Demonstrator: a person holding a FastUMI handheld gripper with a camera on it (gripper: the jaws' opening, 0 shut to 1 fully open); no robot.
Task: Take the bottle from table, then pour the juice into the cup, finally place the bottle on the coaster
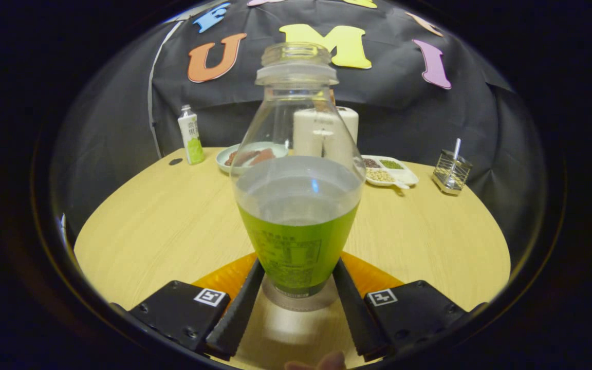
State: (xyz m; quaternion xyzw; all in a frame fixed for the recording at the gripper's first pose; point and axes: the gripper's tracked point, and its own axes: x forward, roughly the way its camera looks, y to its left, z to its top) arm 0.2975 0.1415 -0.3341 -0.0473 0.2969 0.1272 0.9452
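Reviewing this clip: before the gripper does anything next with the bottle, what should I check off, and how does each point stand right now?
1. Jaws on both sides of the clear plastic bottle with the green label: ok; the gripper looks shut on it.
2. Bottle upright: ok.
3. Cap off: ok, the neck is open.
4. Liquid left inside: ok, about half full.
5. Orange coaster under the bottle: ok, its edges show either side of the base.
6. Bottle resting on the coaster or held above it: cannot tell.

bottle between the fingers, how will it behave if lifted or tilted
The bottle is uncapped with liquid inside, so tilting probably spills it. Its clear, thin-looking wall may flex under the tool. Being only part full, it likely feels fairly light, with the liquid sloshing.
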